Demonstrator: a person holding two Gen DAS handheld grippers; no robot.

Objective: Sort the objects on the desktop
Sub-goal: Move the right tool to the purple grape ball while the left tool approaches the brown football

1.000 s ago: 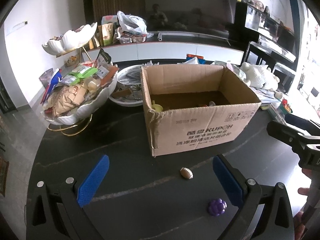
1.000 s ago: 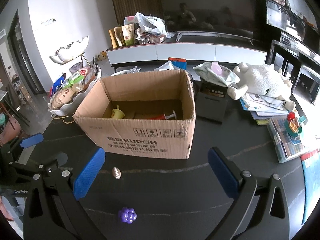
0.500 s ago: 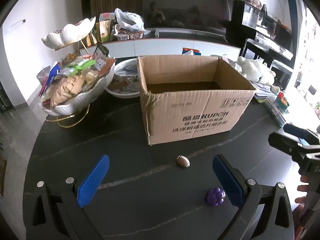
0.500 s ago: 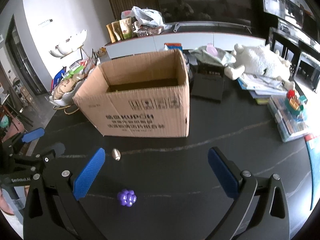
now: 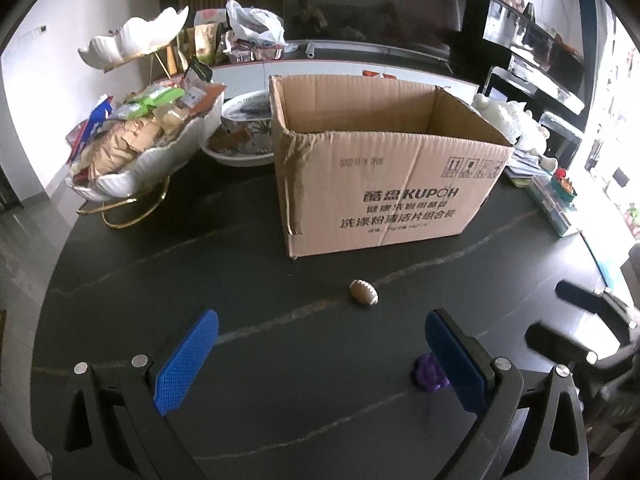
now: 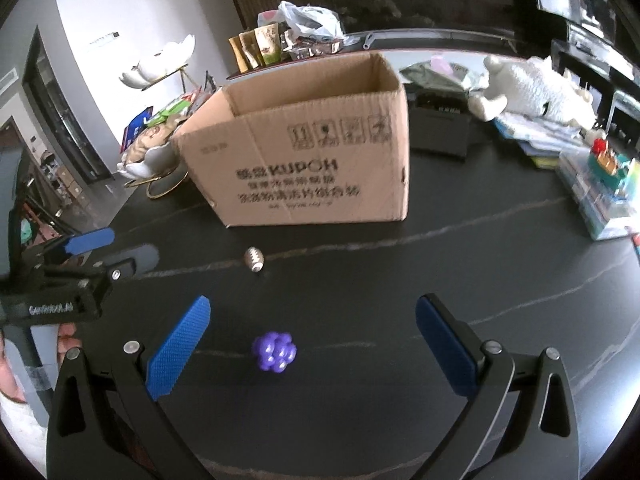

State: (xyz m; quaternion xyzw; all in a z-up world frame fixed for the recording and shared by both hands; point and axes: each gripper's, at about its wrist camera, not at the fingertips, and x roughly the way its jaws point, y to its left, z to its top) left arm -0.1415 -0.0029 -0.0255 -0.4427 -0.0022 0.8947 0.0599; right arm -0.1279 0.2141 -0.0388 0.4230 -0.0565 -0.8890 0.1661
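Two toys out on counter (image 5: 200, 264): mini football (image 5: 364, 291) near cardboard box (image 5: 384, 184), purple berry ball (image 6: 274, 351) closer to me. Box contents hidden. My left gripper (image 5: 320, 356) and right gripper (image 6: 312, 340): fingers spread, empty. I judge both toys left to box.

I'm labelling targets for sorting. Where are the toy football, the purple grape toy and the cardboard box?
toy football (image 5: 363, 291), left wrist view, middle of its brown body
purple grape toy (image 6: 274, 351), right wrist view, centre of the cluster
cardboard box (image 6: 304, 168), right wrist view, printed front wall

Purple grape toy (image 6: 274, 351), brown white-laced football (image 5: 363, 291), seemingly black veined table (image 5: 240, 280).
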